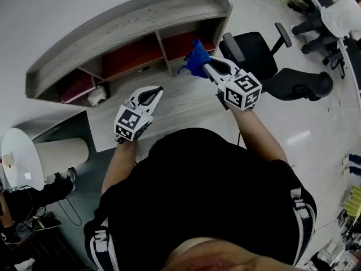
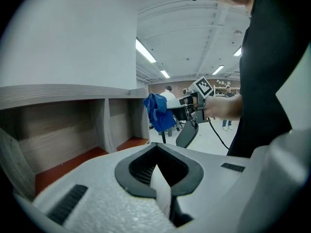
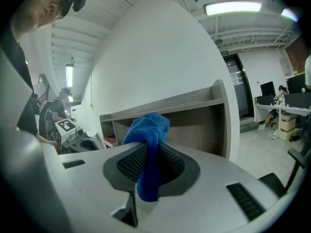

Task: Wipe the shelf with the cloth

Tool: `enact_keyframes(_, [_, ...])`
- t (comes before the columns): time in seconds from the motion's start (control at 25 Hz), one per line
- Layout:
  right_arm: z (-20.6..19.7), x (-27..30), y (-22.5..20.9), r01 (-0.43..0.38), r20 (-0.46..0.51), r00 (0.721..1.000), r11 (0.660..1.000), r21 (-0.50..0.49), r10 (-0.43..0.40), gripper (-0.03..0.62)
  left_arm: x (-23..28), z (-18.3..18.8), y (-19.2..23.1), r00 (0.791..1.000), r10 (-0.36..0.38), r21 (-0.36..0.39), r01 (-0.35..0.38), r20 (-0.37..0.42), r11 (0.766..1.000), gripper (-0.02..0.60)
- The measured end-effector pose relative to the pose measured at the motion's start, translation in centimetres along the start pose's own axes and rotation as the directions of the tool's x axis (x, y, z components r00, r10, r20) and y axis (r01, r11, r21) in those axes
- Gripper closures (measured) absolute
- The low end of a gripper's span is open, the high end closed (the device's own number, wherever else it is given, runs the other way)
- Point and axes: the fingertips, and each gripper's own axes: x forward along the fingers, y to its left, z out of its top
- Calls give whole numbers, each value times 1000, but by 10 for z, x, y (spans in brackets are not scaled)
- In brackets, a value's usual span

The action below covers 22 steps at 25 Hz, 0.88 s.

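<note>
A grey wooden shelf (image 1: 132, 21) with red-floored compartments stands on the desk against the white wall. The blue cloth (image 1: 196, 58) hangs bunched in front of the shelf's right compartment, and my right gripper (image 1: 205, 64) is shut on it. In the right gripper view the cloth (image 3: 148, 152) is pinched between the jaws, with the shelf (image 3: 194, 113) beyond. My left gripper (image 1: 157, 91) hovers over the desk (image 1: 180, 103) further left, shut with nothing in it. The left gripper view shows its closed jaws (image 2: 156, 163) and the cloth (image 2: 158, 111) held up at the right.
A black office chair (image 1: 254, 49) stands right of the desk, and another chair (image 1: 307, 83) is further right. A small white object (image 1: 97, 96) sits under the shelf's left end. A round white table (image 1: 20, 157) is at the left. People stand far off in the room.
</note>
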Motion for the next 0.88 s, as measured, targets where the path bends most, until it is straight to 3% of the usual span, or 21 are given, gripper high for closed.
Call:
enact_keyframes(0.32, [0,6,-3,29,-11,1000,1000,2,-29,537,2,2,6,1000,-23,11,23,11,1000,565])
enact_keyframes(0.88, [-12,32,-9,55,-46,997,998,29,-54,537,-22,-10,28,1000,16,-18,-16,10,1000,565])
